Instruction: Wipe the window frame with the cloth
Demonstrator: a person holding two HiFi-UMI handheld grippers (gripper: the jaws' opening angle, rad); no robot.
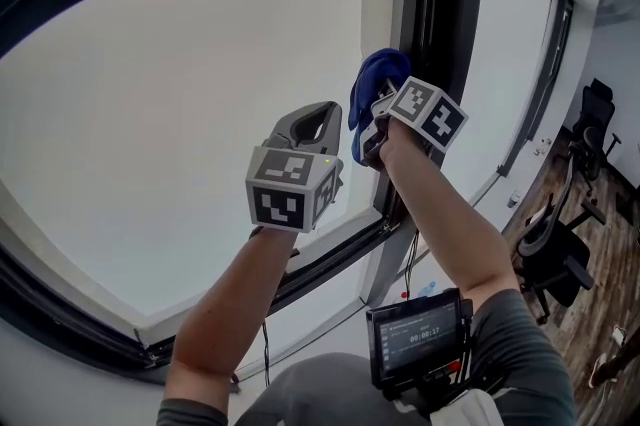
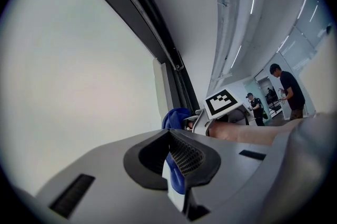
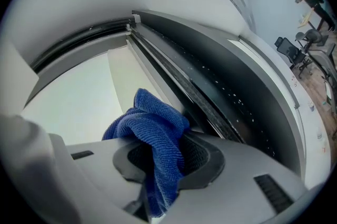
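**Near field.** A small screen point(image 1: 418, 339) sat at 6 o'clock in the head view, at the person's chest. Both forearms extended from beside it up toward the window.

**Left tongs** point(image 2: 169, 134). These were at 8 o'clock of the right tongs and pressed together at the tips. A blue-and-white sliver point(image 2: 174, 183) showed in the slit beneath the tips; what it was could not be told. The tongs were held in front of the glass pane point(image 1: 180, 114), apart from the frame.

**Right tongs** point(image 3: 167, 150). These were clamped on the blue cloth point(image 3: 152, 125), which bunched out past the tips toward 11 o'clock.

**Cloth and frame.** The cloth sat at the glass-side edge of the dark upright of the window frame point(image 1: 447, 24). Whether it was touching the upright or just beside it could not be told.

**Far field.** The pane was pale and blank. At 3 o'clock in the head view, office chairs point(image 1: 565, 234) stood on a wooden floor point(image 1: 600, 314).
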